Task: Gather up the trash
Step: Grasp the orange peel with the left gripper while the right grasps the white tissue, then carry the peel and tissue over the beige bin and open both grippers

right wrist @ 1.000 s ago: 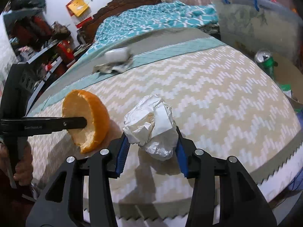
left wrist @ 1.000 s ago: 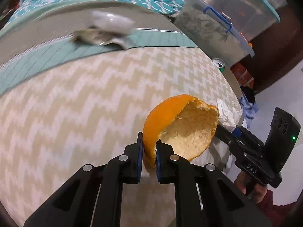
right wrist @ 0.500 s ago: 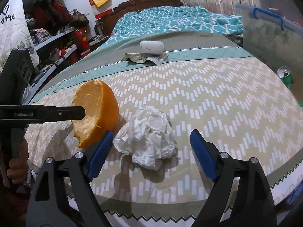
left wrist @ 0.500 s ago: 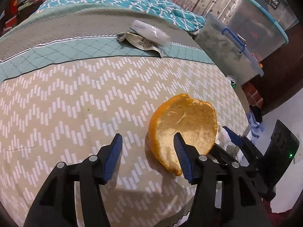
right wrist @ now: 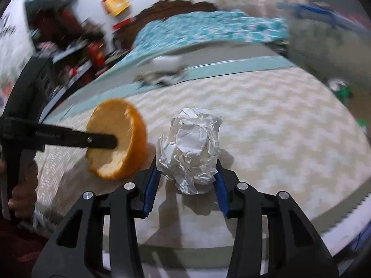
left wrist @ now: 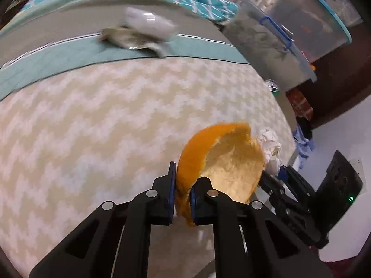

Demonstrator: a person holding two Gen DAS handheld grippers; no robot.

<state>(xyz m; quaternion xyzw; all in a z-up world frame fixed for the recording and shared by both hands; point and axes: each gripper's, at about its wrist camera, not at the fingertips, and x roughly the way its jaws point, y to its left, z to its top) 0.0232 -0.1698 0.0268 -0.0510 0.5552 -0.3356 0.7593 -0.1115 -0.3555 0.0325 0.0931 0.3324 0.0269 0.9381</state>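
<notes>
My left gripper is shut on the rim of a hollow orange peel half and holds it over the zigzag bedspread. The peel also shows in the right wrist view with the left gripper's finger across it. My right gripper is shut on a crumpled white paper ball, seen too in the left wrist view. A white bottle on a flattened wrapper lies farther back on the teal stripe, blurred.
Clear plastic storage bins stand beyond the bed's far right side. A green drink can sits by the bed's right edge. Cluttered shelves are at the left. A teal patterned blanket covers the head of the bed.
Half a second ago both grippers were open, with peel and paper lying on the bed. Now both have closed on them, and the views are blurred from motion.
</notes>
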